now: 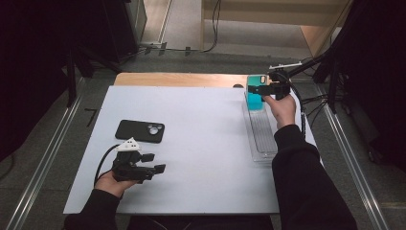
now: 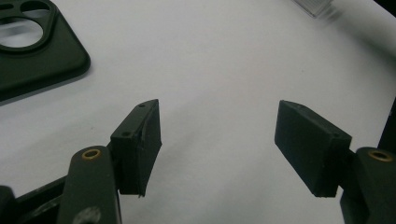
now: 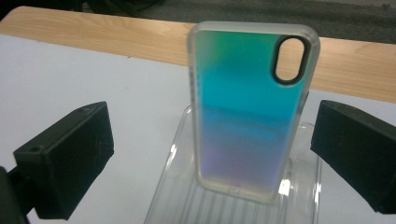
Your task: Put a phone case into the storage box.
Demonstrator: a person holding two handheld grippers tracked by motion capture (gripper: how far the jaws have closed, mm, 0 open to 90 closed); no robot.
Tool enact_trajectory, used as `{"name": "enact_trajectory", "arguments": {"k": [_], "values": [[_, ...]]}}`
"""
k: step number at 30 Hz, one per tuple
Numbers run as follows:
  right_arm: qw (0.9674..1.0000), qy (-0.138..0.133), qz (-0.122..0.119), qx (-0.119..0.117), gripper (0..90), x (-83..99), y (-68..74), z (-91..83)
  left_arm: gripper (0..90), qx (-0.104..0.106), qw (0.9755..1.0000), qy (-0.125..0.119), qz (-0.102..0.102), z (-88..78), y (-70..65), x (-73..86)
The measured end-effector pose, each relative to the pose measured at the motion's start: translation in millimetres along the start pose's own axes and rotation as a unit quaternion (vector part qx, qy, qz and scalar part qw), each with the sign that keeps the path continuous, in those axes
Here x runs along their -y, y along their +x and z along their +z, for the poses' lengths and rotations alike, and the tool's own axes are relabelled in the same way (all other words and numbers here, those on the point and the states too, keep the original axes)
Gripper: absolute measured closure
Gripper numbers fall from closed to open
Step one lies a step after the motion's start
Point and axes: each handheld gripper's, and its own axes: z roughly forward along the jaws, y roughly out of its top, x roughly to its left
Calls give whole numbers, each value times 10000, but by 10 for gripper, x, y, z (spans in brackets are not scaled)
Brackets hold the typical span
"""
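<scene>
An iridescent teal phone case (image 3: 247, 107) stands upright in the far end of a clear ribbed rack (image 3: 187, 186). My right gripper (image 3: 210, 154) is open, with its jaws spread to either side of the case and apart from it. From above, that teal case (image 1: 254, 99) and the right gripper (image 1: 268, 89) sit at the far right of the white mat. A black phone case (image 1: 140, 131) lies flat at the left. My left gripper (image 1: 154, 163) rests open on the mat just in front of it, holding nothing. The black case (image 2: 32, 51) fills the upper left corner beyond the left gripper (image 2: 219, 135).
The clear rack (image 1: 261, 136) runs front to back along the right edge of the white mat (image 1: 201, 139). A wooden table edge (image 1: 182, 79) shows behind the mat. Metal rails (image 1: 43, 163) flank both sides.
</scene>
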Motion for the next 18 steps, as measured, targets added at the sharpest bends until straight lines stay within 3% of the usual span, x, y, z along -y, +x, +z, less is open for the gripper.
{"name": "enact_trajectory", "arguments": {"k": [7, 11, 18], "values": [[9995, 62, -159, -282, 0, 62, 126, -215, 318, 25, 10000, 11, -14, 23, 25, -22], [9969, 254, -509, -551, 0, 121, 252, -306, 318, 16, 10000, 22, -23, 23, 40, -31], [9925, 308, -762, -900, 0, 308, 390, -411, 318, 8, 10000, 13, -16, 28, 41, -45]]}}
